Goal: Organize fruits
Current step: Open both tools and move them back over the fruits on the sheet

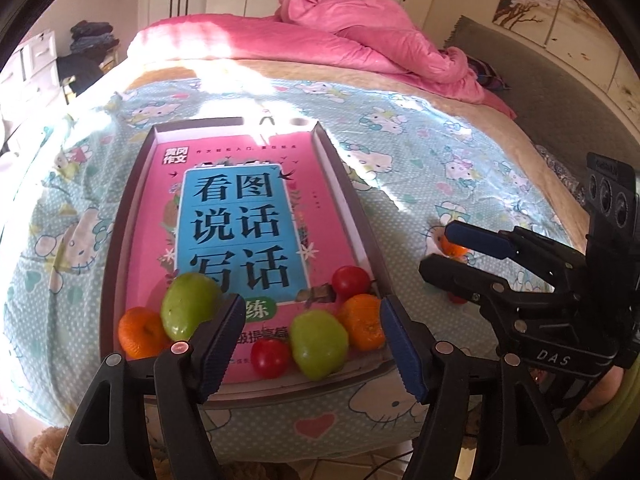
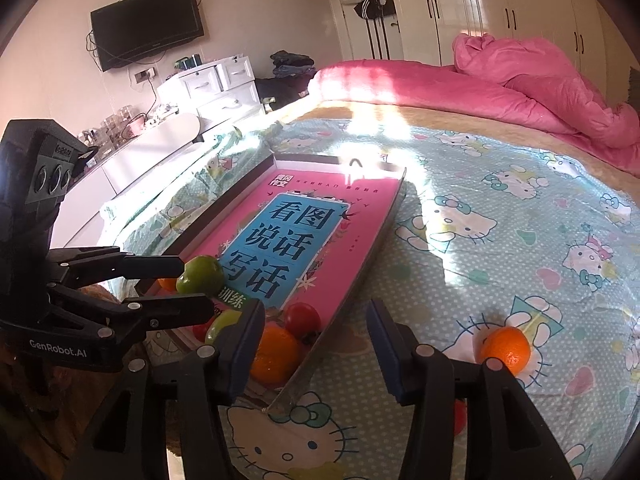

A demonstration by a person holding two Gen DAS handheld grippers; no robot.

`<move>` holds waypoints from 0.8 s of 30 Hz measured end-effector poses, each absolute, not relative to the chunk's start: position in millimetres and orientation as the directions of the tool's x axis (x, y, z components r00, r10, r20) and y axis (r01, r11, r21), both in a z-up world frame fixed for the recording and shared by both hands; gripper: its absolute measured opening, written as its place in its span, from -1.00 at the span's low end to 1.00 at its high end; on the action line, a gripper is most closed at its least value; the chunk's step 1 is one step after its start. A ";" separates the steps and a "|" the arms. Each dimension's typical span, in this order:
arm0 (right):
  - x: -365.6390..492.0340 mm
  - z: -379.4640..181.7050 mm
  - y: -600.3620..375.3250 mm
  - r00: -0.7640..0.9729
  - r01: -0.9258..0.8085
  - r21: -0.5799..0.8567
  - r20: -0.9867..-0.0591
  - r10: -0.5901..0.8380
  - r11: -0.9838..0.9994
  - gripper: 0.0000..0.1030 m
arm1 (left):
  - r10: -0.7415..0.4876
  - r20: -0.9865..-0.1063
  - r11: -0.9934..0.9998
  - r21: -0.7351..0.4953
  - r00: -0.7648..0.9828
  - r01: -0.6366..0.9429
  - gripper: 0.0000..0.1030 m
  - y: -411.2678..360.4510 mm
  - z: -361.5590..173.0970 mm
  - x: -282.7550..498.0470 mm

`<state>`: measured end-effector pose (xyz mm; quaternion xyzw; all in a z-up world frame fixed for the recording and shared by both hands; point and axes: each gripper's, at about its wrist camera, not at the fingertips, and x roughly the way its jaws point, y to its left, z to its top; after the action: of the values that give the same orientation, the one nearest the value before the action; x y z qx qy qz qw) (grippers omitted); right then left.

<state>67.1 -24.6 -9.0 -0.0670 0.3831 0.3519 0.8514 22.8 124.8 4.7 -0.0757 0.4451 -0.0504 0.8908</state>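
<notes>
A shallow cardboard tray (image 1: 352, 200) (image 2: 372, 256) lies on the bed with a pink book as its floor. At its near end sit two oranges (image 1: 140, 334) (image 1: 364, 322), two green fruits (image 1: 192, 306) (image 1: 318, 344) and two red tomatoes (image 1: 272, 358) (image 1: 351, 280). My left gripper (image 1: 312, 348) (image 2: 198, 286) hangs open over them; its pads touch none. One loose orange (image 2: 506, 348) (image 1: 452, 246) rests on the sheet, right of the tray. A loose tomato (image 2: 460, 416) is half hidden under a finger. My right gripper (image 2: 316, 352) (image 1: 438, 250) is open beside the tray's corner, holding nothing.
The bed has a cartoon-cat sheet (image 2: 500, 208) and a bunched pink quilt (image 1: 360, 36) at its far end. A white dresser (image 2: 224, 84) and wall television (image 2: 148, 24) stand beyond the bed's left side. Floor tiles (image 1: 372, 464) show below the bed's near edge.
</notes>
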 end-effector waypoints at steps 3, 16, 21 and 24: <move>68.4 -5.4 -31.4 0.479 -0.637 0.147 -0.693 0.538 0.757 0.04 | -0.161 -0.782 0.984 -0.178 0.603 0.032 0.39 122.0 5.8 22.3; 80.2 8.6 -72.6 0.568 -0.539 0.140 -0.668 0.481 0.831 0.11 | -0.173 -0.756 0.983 -0.171 0.631 0.065 0.42 110.4 12.5 22.7; 85.7 15.7 -94.9 0.609 -0.488 0.130 -0.658 0.444 0.863 0.13 | -0.180 -0.747 0.983 -0.150 0.640 0.102 0.44 97.1 15.8 22.1; 89.5 19.6 -108.8 0.628 -0.455 0.136 -0.652 0.425 0.880 0.13 | -0.189 -0.743 0.982 -0.144 0.642 0.121 0.45 89.8 17.1 21.5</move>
<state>89.5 -108.8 19.6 -0.0209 0.3556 0.2438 0.9020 21.5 89.8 17.1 -0.0405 0.4144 -0.0856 0.9051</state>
